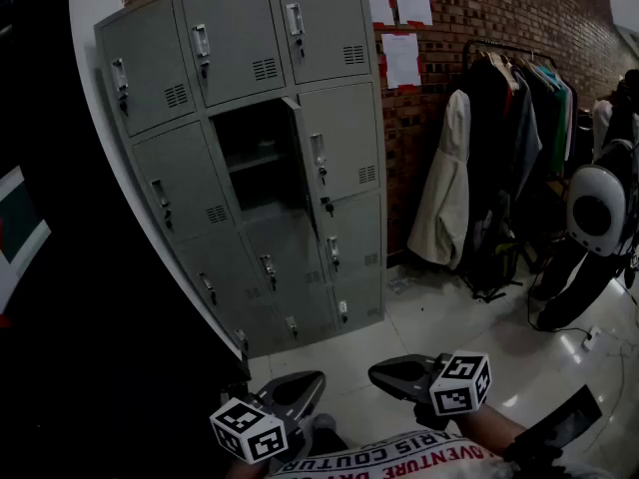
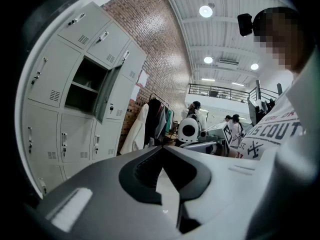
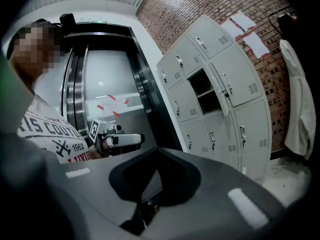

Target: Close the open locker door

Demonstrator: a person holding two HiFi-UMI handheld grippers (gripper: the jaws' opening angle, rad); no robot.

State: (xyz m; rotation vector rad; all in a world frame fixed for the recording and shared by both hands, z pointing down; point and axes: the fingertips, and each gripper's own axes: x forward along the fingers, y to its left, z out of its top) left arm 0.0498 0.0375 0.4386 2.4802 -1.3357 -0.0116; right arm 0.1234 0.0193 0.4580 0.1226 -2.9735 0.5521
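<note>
A grey bank of lockers [image 1: 250,148] stands against the brick wall. One middle compartment [image 1: 252,153] is open and dark inside, and its door [image 1: 302,163] is swung out towards me, almost edge-on. The same open door shows in the left gripper view [image 2: 103,91] and in the right gripper view [image 3: 218,86]. Both grippers hang low near my body, well away from the lockers. The left gripper [image 1: 315,378] [image 2: 161,148] is shut and holds nothing. The right gripper [image 1: 378,371] [image 3: 157,150] is shut and empty too, and the two tips point at each other.
Right of the lockers a clothes rack [image 1: 514,98] carries coats, with a white coat [image 1: 444,183] nearest the lockers. Papers [image 1: 399,28] hang on the brick wall. A white rounded machine [image 1: 596,203] and a floor cable [image 1: 574,332] are at far right. A dark wall edge flanks the lockers' left.
</note>
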